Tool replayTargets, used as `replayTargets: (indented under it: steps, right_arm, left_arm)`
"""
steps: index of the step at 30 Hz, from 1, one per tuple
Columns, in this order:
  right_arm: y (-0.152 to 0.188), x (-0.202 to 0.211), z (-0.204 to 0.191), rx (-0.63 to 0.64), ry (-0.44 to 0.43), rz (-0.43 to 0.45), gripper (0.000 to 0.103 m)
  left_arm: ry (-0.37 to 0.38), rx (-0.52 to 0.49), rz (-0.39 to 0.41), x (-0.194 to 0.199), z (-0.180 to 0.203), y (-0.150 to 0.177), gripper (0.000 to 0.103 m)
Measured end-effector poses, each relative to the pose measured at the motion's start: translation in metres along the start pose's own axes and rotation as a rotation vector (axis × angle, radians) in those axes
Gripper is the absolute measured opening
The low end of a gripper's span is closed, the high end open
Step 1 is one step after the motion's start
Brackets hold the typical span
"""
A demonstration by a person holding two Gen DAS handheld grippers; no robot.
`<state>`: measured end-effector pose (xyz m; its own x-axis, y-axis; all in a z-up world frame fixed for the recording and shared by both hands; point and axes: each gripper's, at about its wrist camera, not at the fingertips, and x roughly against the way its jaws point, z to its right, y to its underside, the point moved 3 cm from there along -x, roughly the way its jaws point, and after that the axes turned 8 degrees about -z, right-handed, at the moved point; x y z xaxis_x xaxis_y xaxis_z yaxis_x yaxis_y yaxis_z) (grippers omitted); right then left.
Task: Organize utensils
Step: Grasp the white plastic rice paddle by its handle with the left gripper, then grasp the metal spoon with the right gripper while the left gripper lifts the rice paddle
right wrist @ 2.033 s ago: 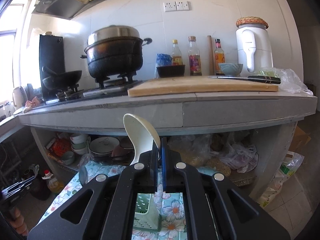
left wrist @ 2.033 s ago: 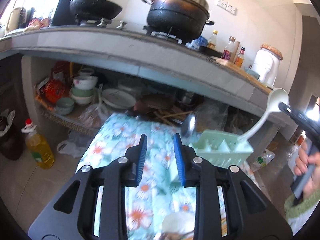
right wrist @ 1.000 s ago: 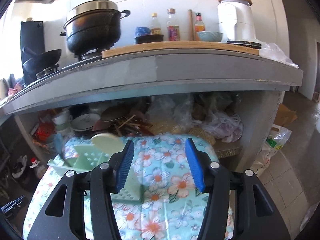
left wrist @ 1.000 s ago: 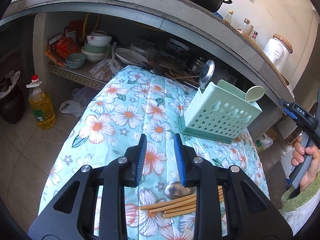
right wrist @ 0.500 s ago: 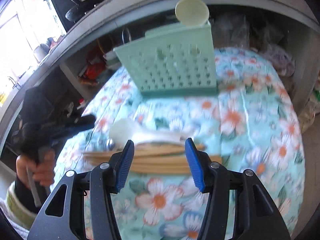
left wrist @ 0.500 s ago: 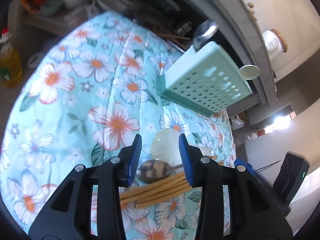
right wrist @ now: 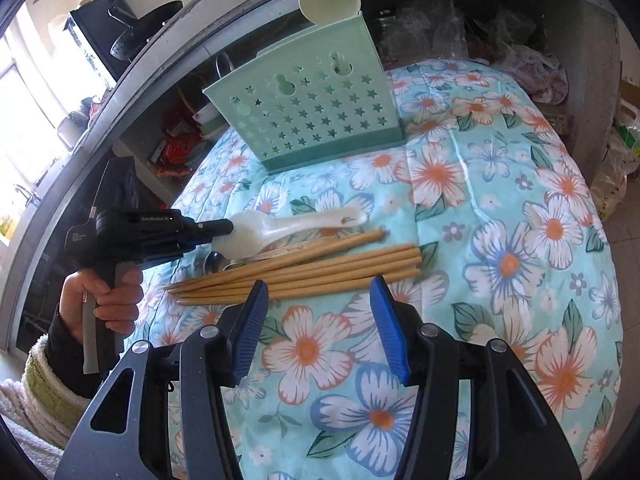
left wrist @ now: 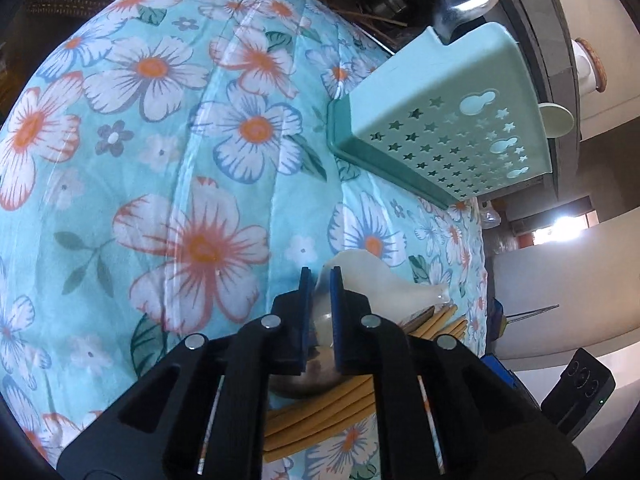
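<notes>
A white ceramic spoon (left wrist: 372, 280) (right wrist: 280, 228) lies on the floral cloth, beside a bundle of several wooden chopsticks (right wrist: 320, 268) (left wrist: 320, 404) and a metal spoon (right wrist: 214, 261). My left gripper (left wrist: 320, 276) (right wrist: 224, 226) is closing its jaws on the rim of the white spoon's bowl, with the pads pressed against it. My right gripper (right wrist: 319, 282) hovers open just over the near side of the chopsticks, with nothing between its fingers. Behind stands a mint green utensil holder (right wrist: 312, 120) (left wrist: 460, 120) with a cream spoon (right wrist: 328, 0) and a metal spoon (left wrist: 468, 0) in it.
The floral cloth (right wrist: 500, 220) covers a small table with rounded edges that fall away on all sides. A grey counter edge (right wrist: 160, 52) runs overhead behind the holder. Bowls and bags fill the shelf under it. A person's hand (right wrist: 108, 292) holds the left gripper's handle.
My left gripper has come down onto the white spoon and its jaws have narrowed around the bowl's rim. The right gripper has sunk closer to the chopsticks and stayed open.
</notes>
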<state>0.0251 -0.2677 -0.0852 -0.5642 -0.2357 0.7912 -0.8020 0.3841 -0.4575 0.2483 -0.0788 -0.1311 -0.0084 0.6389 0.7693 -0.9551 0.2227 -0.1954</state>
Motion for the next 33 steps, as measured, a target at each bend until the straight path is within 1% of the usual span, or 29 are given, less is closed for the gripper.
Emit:
replayTargets:
  steps: [2,4,5,6,7,8,10,11,13,16,17,19,22,25,27,29,31,32,33]
  right_arm:
    - [0.0,-0.002,-0.001,-0.001,-0.006,-0.001,0.052]
    - [0.0,-0.003,-0.002,0.004,-0.009,-0.001,0.052]
    - [0.0,-0.003,-0.002,0.005,-0.011,0.0,0.052]
    - [0.0,-0.003,-0.002,0.004,-0.014,-0.001,0.052]
    - [0.0,-0.003,-0.003,0.003,-0.017,-0.003,0.052]
    - [0.001,-0.002,-0.003,0.003,-0.02,-0.003,0.052]
    - [0.001,-0.002,-0.004,0.006,-0.024,-0.002,0.052]
    - [0.001,-0.002,-0.004,0.009,-0.025,-0.001,0.052]
    - [0.001,-0.003,-0.004,0.006,-0.025,-0.004,0.052]
    - [0.001,-0.006,-0.004,-0.001,-0.035,-0.011,0.052]
    - [0.001,-0.006,-0.004,-0.002,-0.037,-0.011,0.052]
    - [0.001,-0.006,-0.006,0.0,-0.038,-0.01,0.052]
    - [0.001,-0.005,-0.007,0.003,-0.041,-0.007,0.052]
    - [-0.003,-0.004,-0.012,0.02,-0.051,-0.004,0.052]
    - [-0.012,-0.002,-0.02,0.053,-0.061,0.008,0.052]
    - [-0.025,-0.006,-0.032,0.104,-0.068,0.018,0.048]
    - [-0.038,-0.018,-0.045,0.146,-0.058,0.003,0.042]
    - [-0.042,-0.025,-0.05,0.161,-0.062,-0.01,0.04]
    - [-0.048,-0.035,-0.058,0.181,-0.069,-0.029,0.038]
  left_arm:
    - [0.01,-0.023,0.051,0.006,0.008,-0.004,0.003]
    - [0.025,-0.023,0.089,0.009,0.011,-0.013,0.003]
    - [0.011,-0.02,0.105,0.009,0.009,-0.017,0.003]
    - [-0.018,-0.015,0.112,0.008,0.007,-0.021,0.003]
    - [-0.037,-0.01,0.113,0.007,0.004,-0.022,0.004]
    - [-0.041,-0.002,0.108,0.007,0.002,-0.022,0.008]
    - [-0.015,0.021,0.096,0.007,-0.003,-0.02,0.017]
    - [-0.004,0.034,0.092,0.008,-0.004,-0.018,0.018]
    - [0.017,0.061,0.068,0.006,-0.008,-0.015,0.019]
    - [0.04,0.09,0.057,0.009,-0.023,-0.006,0.019]
    - [0.046,0.103,0.056,0.008,-0.025,-0.006,0.017]
    - [0.047,0.11,0.055,0.005,-0.027,-0.006,0.016]
    - [0.041,0.098,0.057,0.002,-0.024,-0.008,0.008]
    - [0.048,0.106,0.08,0.004,-0.024,-0.008,0.005]
    - [0.058,0.105,0.122,0.014,-0.02,-0.01,0.003]
    - [0.066,0.096,0.175,0.027,-0.016,-0.01,0.001]
    - [0.077,0.081,0.229,0.044,-0.01,-0.009,0.001]
    - [0.071,0.073,0.25,0.05,-0.008,-0.009,0.001]
    - [0.058,0.079,0.252,0.057,-0.005,-0.007,0.001]
